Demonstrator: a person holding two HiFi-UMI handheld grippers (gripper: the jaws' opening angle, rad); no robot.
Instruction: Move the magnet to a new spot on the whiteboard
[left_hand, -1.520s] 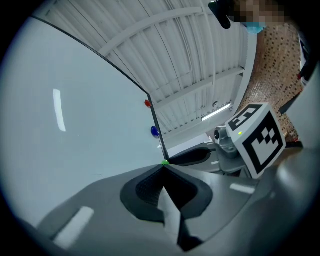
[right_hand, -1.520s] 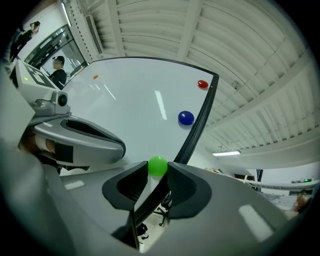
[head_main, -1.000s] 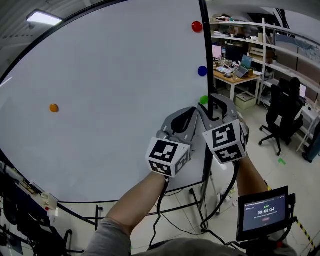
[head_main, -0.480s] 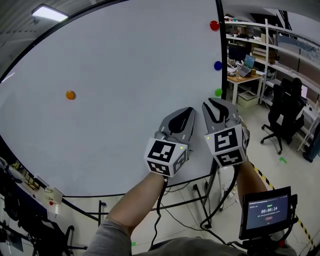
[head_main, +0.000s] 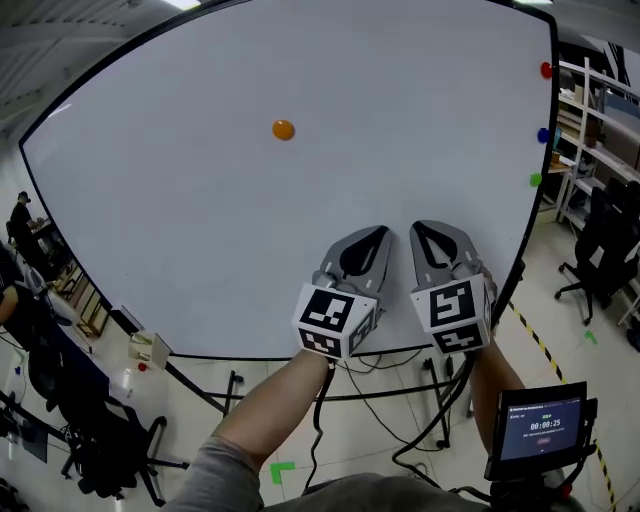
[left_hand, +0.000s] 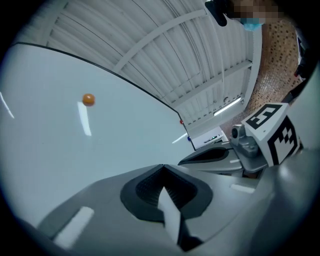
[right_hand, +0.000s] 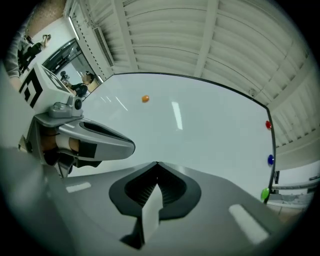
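2 grippers hang side by side before the lower middle of the whiteboard (head_main: 200, 220), and neither carries anything. The left gripper (head_main: 378, 233) has its jaws pressed together with nothing between them. The right gripper (head_main: 421, 229) has just been closing its jaws and they now meet on empty air too.

Up in the whiteboard's upper middle sits the orange magnet (head_main: 283, 129), alone and well apart from both tips. Along the whiteboard's right edge run 3 more: a red magnet (head_main: 546, 70) at the top, a blue magnet (head_main: 543, 134) under it and a green magnet (head_main: 535, 180) lowest.

With no magnet in hand, this reads as the approach before a pick, and the lone orange magnet looks the likely target, though that is a guess. The next move calls for 1 gripper to spread its jaws, reach up the whiteboard, straddle the magnet's rim and pinch firmly enough to break its pull, then carry it to a bare patch.
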